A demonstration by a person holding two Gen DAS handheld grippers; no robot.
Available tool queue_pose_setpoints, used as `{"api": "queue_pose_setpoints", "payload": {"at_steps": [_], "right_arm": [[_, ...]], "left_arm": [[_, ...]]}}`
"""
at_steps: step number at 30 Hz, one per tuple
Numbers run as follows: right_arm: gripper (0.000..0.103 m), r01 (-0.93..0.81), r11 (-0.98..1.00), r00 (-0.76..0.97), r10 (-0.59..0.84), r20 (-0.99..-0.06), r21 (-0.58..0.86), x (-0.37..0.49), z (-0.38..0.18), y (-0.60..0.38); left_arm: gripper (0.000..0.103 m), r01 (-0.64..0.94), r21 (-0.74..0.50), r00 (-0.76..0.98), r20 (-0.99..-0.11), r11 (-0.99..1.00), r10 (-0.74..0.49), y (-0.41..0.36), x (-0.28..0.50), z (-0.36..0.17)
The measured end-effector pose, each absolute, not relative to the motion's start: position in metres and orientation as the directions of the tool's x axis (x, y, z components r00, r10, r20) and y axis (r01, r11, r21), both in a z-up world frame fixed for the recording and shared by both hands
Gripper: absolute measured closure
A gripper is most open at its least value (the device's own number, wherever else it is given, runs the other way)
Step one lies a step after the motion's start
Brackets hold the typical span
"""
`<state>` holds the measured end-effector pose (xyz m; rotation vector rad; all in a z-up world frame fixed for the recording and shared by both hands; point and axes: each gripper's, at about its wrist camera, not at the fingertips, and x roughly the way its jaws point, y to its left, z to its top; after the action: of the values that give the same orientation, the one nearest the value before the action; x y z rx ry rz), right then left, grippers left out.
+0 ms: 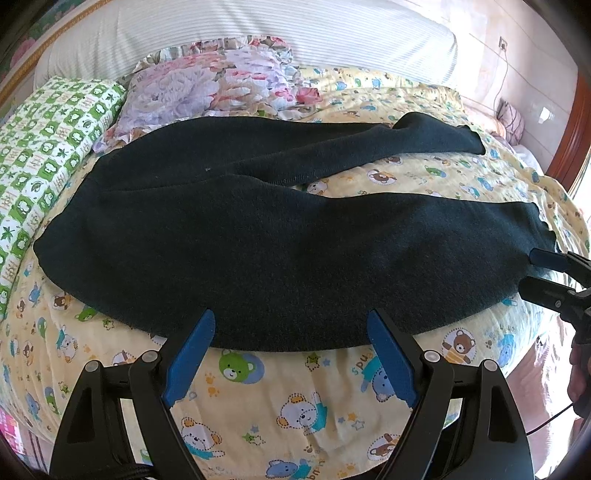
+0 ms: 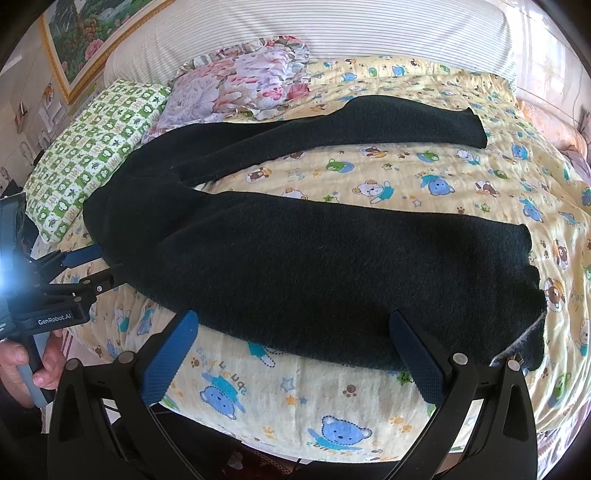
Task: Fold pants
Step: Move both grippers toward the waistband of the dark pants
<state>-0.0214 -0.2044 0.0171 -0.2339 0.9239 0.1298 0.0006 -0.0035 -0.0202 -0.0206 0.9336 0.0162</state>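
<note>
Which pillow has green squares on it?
The checked pillow at the bed's far left corner. The pillow beside it has pink flowers instead.

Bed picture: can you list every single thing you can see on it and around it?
pants: one, dark, spread flat across the bedspread, legs apart
bedspread: one, yellow with cartoon bears, covering the bed
green pillow: one, green and white checks, beside the waistband end
floral pillow: one, pink and purple flowers, behind the pants
headboard: one, white striped, at the back
framed picture: one, flowers, on the wall
left gripper: black with blue pads, open, at the near leg's edge
right gripper: same, open, near the cuff
hand: one, holding the left gripper's handle
</note>
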Motion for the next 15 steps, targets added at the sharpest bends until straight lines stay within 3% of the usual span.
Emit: {"api": "queue_pose_setpoints", "payload": {"at_steps": [15], "right_arm": [[0.0,-0.201,0.975,0.617,0.048,-0.786,-0.097,-0.019,0.023,-0.209]], "left_arm": [[0.018,-0.011,-0.035,0.587,-0.809,0.999,-0.023,-0.002,0.012,-0.019]]}}
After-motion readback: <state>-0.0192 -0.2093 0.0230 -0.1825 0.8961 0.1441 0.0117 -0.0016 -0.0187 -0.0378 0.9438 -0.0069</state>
